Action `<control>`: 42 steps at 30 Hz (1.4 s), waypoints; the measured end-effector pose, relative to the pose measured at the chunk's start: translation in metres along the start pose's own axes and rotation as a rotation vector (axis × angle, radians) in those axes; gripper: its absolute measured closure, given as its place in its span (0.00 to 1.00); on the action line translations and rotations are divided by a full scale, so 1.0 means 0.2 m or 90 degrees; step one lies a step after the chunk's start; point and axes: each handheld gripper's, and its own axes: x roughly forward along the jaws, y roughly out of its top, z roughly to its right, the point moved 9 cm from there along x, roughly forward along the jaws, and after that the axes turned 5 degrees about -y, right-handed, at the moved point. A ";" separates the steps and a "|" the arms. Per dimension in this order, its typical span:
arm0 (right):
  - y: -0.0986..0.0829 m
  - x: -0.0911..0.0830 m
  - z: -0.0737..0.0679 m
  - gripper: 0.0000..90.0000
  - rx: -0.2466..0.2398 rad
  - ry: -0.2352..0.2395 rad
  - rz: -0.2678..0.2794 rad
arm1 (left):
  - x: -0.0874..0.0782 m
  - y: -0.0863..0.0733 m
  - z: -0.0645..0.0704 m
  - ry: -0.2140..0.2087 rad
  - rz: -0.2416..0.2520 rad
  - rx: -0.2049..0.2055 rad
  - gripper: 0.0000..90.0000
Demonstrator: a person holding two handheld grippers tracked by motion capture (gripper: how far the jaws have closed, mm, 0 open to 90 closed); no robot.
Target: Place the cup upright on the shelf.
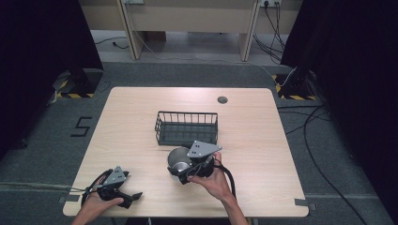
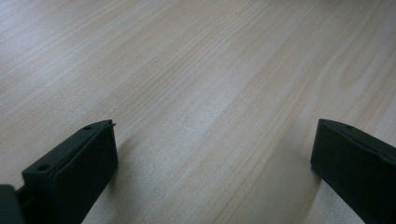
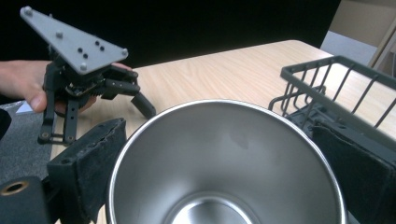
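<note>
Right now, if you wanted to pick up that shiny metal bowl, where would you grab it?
Probably across its outer wall below the rim, coming from the person's side: the steel bowl stands upright, mouth open, and the right gripper already straddles it, while the wire basket blocks the far side.

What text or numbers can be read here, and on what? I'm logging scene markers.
"5": black figure on the grey floor left of the table.
The steel bowl, wire basket and both grippers show no readable text.
</note>
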 end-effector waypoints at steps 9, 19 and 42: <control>0.11 0.00 0.07 0.07 -0.004 -0.003 0.001 | 0.00 0.00 0.00 0.000 -0.001 0.000 0.00; 0.26 0.01 0.14 0.07 0.001 -0.004 0.017 | 0.00 0.00 0.00 0.001 0.002 -0.001 0.00; 0.47 0.06 0.36 0.07 0.013 -0.026 0.011 | 0.00 0.00 0.00 0.000 0.000 -0.001 0.00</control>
